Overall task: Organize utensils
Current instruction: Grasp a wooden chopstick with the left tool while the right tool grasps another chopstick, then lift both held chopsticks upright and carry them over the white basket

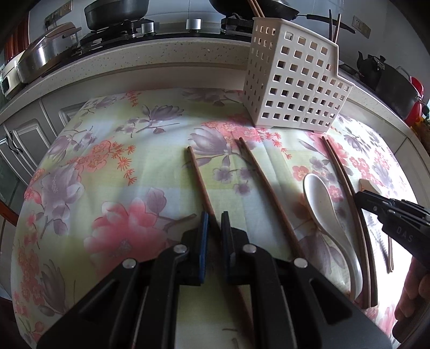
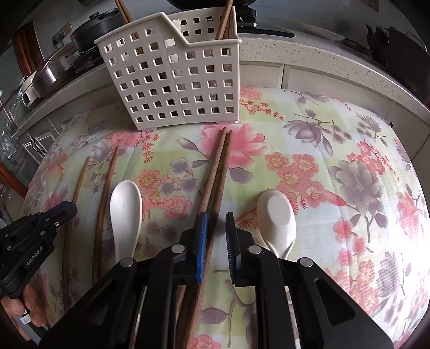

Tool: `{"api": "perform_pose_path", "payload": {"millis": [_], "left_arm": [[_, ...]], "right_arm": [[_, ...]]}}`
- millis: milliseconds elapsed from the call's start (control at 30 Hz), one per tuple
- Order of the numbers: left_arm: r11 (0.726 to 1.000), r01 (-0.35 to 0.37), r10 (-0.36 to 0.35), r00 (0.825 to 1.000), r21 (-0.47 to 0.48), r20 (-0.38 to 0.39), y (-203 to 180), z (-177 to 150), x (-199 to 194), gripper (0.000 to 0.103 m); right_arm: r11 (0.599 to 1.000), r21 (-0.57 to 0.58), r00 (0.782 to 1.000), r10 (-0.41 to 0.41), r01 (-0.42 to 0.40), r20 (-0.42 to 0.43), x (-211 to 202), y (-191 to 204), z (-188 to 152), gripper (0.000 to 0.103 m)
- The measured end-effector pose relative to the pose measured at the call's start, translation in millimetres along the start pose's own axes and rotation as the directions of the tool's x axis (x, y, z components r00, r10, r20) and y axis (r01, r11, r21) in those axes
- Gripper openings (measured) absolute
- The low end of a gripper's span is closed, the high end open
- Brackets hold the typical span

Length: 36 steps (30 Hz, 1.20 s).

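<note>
Left tongs (image 1: 214, 214) drawn narrow and clamped on a single chopstick (image 1: 197, 174), its far tip out ahead on the floral-clothed table (image 1: 107, 161), its near length hidden between the pads. From the right wrist view, the same tongs (image 2: 63, 210) low at the left edge, on the leftmost stick (image 2: 79, 182), with fingers of a hand (image 2: 24, 308) wrapped round the handle. Right tongs (image 2: 215, 217) likewise pulled in narrow around a pair of chopsticks (image 2: 219, 166) lying side by side, left pad against the wood, only a sliver of cloth beside the right pad. Far ends of that pair close to the foot of the white perforated basket (image 2: 172, 80). Upright in the basket, more chopsticks (image 2: 224, 21) leaning in the rear compartment. Between the two gripped sets, flat on the cloth: a second loose chopstick (image 1: 268, 193) and a white spoon (image 1: 322, 204), bowl up, just beside the pair. To the right of the right tongs, another spoon (image 2: 279, 214), bowl down, touching nothing else. Behind the table, a speckled counter (image 1: 161, 53) with a stove and dark pans (image 1: 115, 13).
</note>
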<state>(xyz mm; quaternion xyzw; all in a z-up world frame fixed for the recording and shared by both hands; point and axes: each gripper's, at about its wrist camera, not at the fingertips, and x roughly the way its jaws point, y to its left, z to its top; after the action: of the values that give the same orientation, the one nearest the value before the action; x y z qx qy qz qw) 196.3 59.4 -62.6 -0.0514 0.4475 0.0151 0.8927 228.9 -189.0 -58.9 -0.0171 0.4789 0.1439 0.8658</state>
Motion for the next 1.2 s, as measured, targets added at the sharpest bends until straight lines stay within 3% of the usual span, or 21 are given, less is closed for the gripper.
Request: {"api": "perform_pose_path", "payload": {"millis": [267,433,533,967,1200], "left_arm": [[1.0,-0.016,0.016,1.0,0.005,-0.012,-3,2,1,0.011],[0.997,-0.066,0.067,0.997,0.031,-0.024,-12,6,4,0.009],[0.999,-0.028,0.029,0.999,0.02,-0.046,-12,10,3,0.008],[0.999,0.052,-0.052,0.991,0.005,0.122,-19,32,-85,0.007],[0.995,0.096,-0.096,0.982,0.003,0.16,-21,47,-111,0.007]], "right_arm": [[0.998,-0.041,0.998,-0.057,0.057,0.013,9,4,5,0.013],[0.997,-0.045,0.998,-0.065,0.066,0.02,13,5,11,0.008],[0.998,-0.028,0.999,-0.047,0.047,0.022,10,2,12,0.006],[0.999,0.004,0.985,0.036,-0.037,0.169,-81,-10,23,0.006],[0.999,0.008,0.978,0.047,-0.05,0.204,-112,-18,22,0.006]]}}
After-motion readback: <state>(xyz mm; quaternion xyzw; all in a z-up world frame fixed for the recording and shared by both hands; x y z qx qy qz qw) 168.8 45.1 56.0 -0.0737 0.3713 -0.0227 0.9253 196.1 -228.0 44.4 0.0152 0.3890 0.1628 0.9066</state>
